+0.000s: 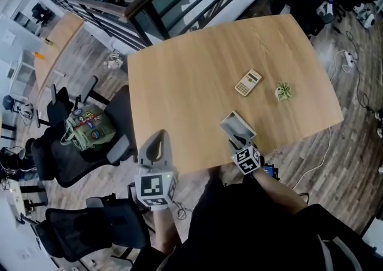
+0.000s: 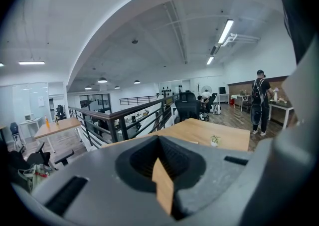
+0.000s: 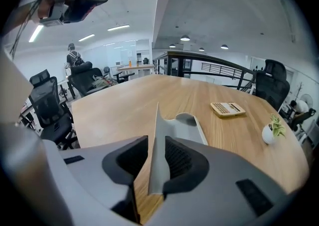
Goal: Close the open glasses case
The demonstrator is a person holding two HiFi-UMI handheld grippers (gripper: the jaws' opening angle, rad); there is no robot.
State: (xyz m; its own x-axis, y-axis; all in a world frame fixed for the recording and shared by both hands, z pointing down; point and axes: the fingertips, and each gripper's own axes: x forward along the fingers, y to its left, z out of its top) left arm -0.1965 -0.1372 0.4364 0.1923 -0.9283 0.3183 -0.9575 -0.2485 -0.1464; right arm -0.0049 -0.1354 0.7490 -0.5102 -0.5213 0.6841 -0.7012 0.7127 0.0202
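— How far along is the glasses case (image 1: 237,126)?

— Not closed yet, by my reckoning. It sits near the front edge of the table (image 1: 197,72), right before the person. Its lid (image 3: 157,120) stands up on edge and the tray lies open beside it. Folding that lid down looks like all that's left.

— Has anything got hold of it?

— The right gripper (image 1: 238,142) has. Its jaws are pinched almost together on the thin grey lid, and the sheet runs straight up between them.

— And the other one?

— The left gripper (image 1: 157,138) hangs at the table's front edge, well apart from the case. Its jaws are drawn together with nothing in them, only a sliver of wood showing through the slit.

— Anything in the way?

— No. The calculator (image 1: 248,82) and the little potted plant (image 1: 283,91) lie farther back.
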